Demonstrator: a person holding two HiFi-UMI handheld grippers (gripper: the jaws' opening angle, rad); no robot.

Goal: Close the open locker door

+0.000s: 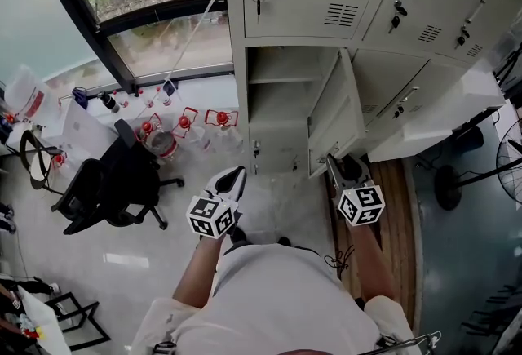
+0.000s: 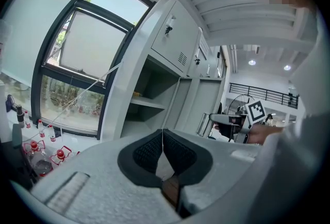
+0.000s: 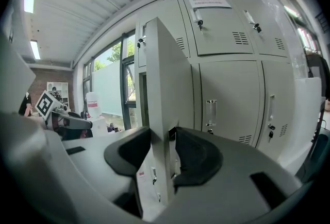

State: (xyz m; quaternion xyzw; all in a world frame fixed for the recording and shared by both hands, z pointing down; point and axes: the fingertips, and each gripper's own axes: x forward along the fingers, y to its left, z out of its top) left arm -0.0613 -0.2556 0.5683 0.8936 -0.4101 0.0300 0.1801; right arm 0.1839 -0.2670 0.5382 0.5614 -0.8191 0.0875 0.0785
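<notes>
Matt grey painted-metal locker door [image 1: 341, 118]; glossy pale floor [image 1: 122, 259]; brown wood-look strip [image 1: 401, 223].

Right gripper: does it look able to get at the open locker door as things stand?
Likely yes. The free edge of the door sits between the open jaws of the right gripper, and nothing else seems to block it.

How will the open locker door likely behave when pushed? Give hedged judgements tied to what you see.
The locker door looks like thin sheet metal: probably stiff, fairly light. Attached along one upright edge, it should swing, not slide. Its painted face looks smooth, so the right gripper, jaws apart astride its edge, might slip.
</notes>
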